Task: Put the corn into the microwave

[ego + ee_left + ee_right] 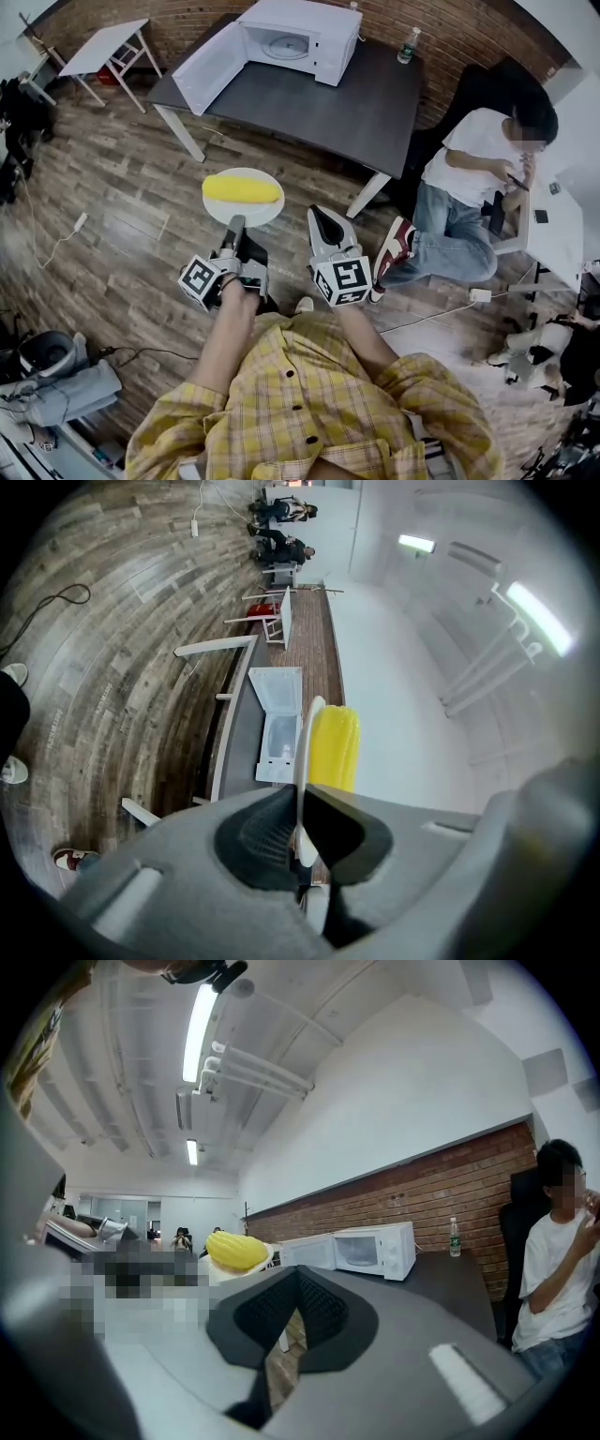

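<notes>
Because the corn point(242, 189) lies on a plate point(263, 215), the left claw point(234, 224) clamps the rim, keeping it level, well short of the open microwave point(298, 37); the right claw point(323, 219) is closed, empty.

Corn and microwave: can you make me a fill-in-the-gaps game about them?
The corn lies on a white ____.
The left gripper holds that; the right gripper holds ____.
The microwave door is ____.
The microwave stands on a dark ____.
Missing words: plate, nothing, open, table.
</notes>
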`<state>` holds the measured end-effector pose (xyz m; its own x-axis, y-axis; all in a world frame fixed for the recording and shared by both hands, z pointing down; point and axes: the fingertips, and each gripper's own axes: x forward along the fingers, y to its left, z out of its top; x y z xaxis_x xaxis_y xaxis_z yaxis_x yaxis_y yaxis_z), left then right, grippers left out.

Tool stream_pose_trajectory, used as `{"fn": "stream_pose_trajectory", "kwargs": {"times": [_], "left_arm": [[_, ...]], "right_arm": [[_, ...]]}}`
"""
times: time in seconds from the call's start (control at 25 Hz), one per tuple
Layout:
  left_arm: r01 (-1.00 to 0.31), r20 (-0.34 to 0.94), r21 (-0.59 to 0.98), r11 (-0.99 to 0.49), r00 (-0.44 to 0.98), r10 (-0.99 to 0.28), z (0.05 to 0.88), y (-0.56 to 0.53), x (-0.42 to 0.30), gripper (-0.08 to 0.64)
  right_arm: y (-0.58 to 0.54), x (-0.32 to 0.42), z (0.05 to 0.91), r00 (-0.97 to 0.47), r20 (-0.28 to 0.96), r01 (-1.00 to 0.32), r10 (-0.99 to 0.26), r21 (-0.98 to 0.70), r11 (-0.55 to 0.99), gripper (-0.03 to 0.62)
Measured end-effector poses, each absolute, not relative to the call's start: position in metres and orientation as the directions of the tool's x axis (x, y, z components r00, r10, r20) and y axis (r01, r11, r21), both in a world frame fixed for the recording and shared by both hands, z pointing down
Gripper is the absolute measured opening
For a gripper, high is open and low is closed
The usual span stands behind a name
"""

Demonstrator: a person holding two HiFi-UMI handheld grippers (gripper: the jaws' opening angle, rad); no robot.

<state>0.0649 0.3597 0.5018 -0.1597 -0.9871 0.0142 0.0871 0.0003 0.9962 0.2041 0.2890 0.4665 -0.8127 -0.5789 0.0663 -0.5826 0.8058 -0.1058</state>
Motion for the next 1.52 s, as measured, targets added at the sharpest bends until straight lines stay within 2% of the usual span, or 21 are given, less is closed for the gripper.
{"fn": "stream_pose_trajectory", "kwargs": {"times": [0.6,1.16,1.52], "left_arm": [[0.107,0.017,0.994,-0.002,-0.169,-0.985,0.512,0.327,0.073,0.020],[0.108,0.006,0.994,-0.009,-0.141,-0.990,0.516,0.212,0.001,0.021],[0.100,0.010,0.995,0.002,-0.081,-0.997,0.501,0.134,-0.061,0.026]], "right_arm": [[0.257,0.203,0.475,-0.828,0.074,-0.560,-0.556,-0.145,0.816,0.005],[0.147,0.136,0.476,-0.804,0.082,-0.595,-0.589,-0.133,0.793,0.005],[0.072,0.083,0.464,-0.751,0.092,-0.660,-0.654,-0.146,0.737,0.005]]}}
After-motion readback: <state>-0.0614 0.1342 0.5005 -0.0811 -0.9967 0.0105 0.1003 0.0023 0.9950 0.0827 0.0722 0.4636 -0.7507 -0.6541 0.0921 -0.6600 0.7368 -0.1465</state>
